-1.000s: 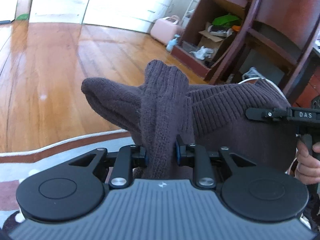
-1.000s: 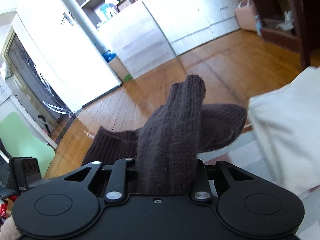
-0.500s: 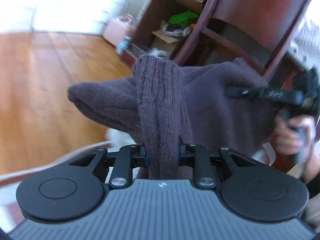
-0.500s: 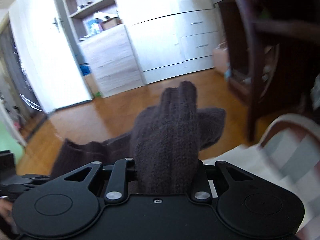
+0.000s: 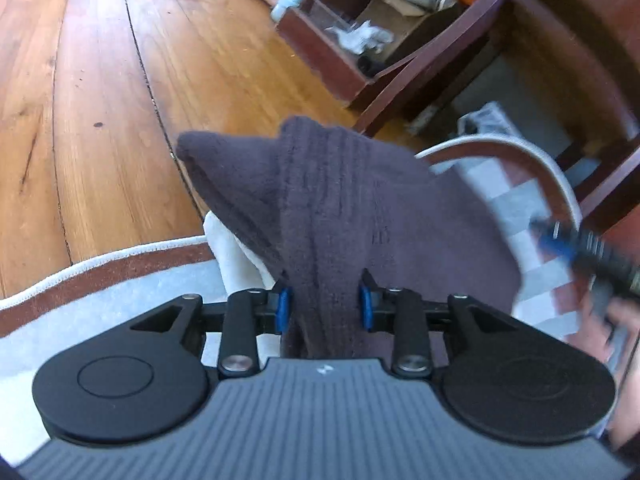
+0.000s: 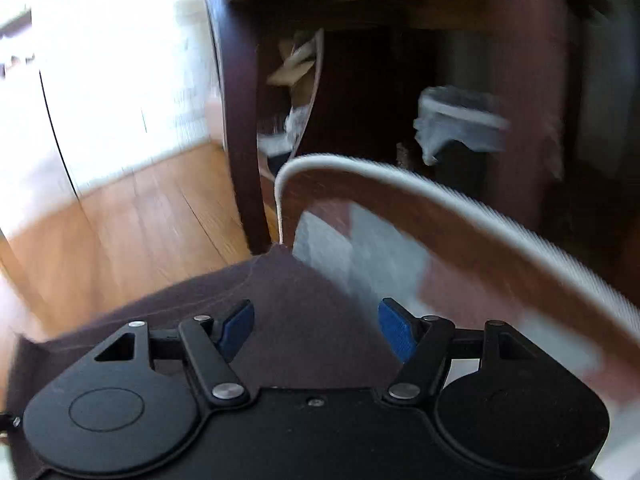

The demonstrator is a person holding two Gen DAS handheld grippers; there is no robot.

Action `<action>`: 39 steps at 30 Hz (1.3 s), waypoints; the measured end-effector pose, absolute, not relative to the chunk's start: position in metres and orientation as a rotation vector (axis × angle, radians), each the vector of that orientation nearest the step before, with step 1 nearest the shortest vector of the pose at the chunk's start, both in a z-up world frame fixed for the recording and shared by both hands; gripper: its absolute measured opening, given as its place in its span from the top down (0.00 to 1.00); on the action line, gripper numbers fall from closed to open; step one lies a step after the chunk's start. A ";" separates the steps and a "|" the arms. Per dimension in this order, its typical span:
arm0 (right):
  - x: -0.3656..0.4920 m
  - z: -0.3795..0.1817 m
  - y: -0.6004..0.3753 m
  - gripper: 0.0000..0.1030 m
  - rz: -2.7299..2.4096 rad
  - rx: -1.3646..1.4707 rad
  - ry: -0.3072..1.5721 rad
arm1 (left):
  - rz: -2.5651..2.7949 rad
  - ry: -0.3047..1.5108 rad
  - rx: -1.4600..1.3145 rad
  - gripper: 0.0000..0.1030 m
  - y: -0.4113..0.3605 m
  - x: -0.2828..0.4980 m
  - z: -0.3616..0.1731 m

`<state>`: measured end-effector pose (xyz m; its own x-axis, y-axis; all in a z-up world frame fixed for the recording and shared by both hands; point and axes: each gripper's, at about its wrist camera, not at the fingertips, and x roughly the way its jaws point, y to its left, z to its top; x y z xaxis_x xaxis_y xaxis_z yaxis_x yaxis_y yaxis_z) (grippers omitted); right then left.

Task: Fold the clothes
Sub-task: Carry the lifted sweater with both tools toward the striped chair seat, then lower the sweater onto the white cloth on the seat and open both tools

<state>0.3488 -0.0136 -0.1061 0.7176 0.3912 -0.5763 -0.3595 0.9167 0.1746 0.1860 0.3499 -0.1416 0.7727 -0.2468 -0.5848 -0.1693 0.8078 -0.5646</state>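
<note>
A dark brown-purple knitted sweater [image 5: 340, 200] hangs bunched between the blue pads of my left gripper [image 5: 323, 307], which is shut on it low over the rug. In the right wrist view the sweater [image 6: 288, 312] lies flat under my right gripper [image 6: 316, 328], whose blue pads [image 6: 396, 332] stand wide apart and hold nothing. The right gripper also shows blurred at the right edge of the left wrist view [image 5: 576, 248], with the person's hand behind it.
A checked rug [image 5: 120, 280] with a brown and white border lies on the wooden floor [image 5: 100, 100]. A white garment [image 5: 236, 248] lies under the sweater. A dark wooden chair [image 5: 460, 60] and a shelf unit with clutter [image 5: 360, 32] stand close ahead.
Both grippers have swung down towards the rug by the chair. My right gripper has opened and let go of the sweater, which now lies flat under it. My left gripper still holds its part.
</note>
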 end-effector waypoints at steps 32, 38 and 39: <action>0.376 -0.195 -0.012 0.56 0.049 0.229 0.757 | 0.117 0.684 -0.513 0.76 0.353 0.211 -0.131; 0.345 -0.163 0.007 0.59 0.029 -0.021 0.550 | 0.274 0.588 -0.297 0.79 0.344 0.200 -0.103; 0.339 -0.159 0.012 0.59 0.006 -0.076 0.499 | 0.239 0.582 -0.296 0.79 0.340 0.198 -0.100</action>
